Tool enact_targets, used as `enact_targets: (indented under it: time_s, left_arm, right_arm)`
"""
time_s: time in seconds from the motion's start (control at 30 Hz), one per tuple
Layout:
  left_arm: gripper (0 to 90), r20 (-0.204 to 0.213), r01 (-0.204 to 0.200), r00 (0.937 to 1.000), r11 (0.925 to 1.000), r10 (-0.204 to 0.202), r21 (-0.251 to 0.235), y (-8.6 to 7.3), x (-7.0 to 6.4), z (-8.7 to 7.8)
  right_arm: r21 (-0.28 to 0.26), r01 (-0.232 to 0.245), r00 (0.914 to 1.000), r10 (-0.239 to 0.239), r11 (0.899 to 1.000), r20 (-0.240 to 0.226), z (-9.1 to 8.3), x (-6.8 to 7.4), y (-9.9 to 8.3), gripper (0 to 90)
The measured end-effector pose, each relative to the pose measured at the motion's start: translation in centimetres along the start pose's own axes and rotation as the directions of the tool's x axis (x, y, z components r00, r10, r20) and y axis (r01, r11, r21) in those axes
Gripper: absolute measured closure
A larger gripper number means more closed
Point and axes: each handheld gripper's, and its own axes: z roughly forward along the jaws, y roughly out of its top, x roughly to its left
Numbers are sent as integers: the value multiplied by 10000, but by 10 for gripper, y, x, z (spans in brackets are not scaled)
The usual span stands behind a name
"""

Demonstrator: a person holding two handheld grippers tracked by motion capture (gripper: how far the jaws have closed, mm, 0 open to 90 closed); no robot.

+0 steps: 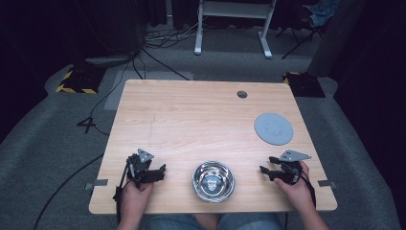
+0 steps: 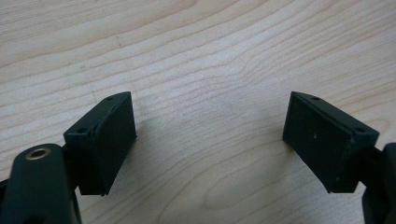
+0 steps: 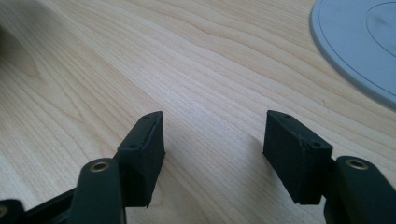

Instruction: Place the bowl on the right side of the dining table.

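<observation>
At the near edge of the tabletop (image 1: 191,120), the person's left hand (image 1: 134,194) holds the left gripper (image 1: 160,171) low over the wood, jaws spread wide on nothing and pointing right toward the steel bowl (image 1: 213,180). The bowl sits between both grippers, apart from each. The right hand (image 1: 297,189) holds the right gripper (image 1: 265,171) pointing left, jaws likewise spread and empty. A grey disc (image 1: 273,128) lies beyond it.
</observation>
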Motion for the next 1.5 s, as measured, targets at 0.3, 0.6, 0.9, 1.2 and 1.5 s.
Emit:
enact_targets:
  time_s: [0.3,0.6,0.9,1.2,1.5]
  left_arm:
    - [173,-8,-3,10000,10000,3,5,0,0,0]
    - [172,-18,42,10000,10000,-42,-20,-1,-1,-1]
    - [172,-34,129,9999,9999,-129,-10,-2,-2,-1]
    - [172,-42,128,9999,9999,-128,-11,-2,-2,-1]
    - [172,-36,132,9999,9999,-132,-13,-2,-2,-1]
  right_arm:
    - [-11,-152,9999,152,9999,-36,0,2,0,382]
    - [28,-428,9988,427,9991,251,1,5,1,382]
    - [327,-701,9959,680,9970,591,1,9,6,434]
    - [735,-675,9976,683,9950,-89,-10,27,41,455]
    - [401,-522,9970,544,9978,-559,-23,38,66,447]
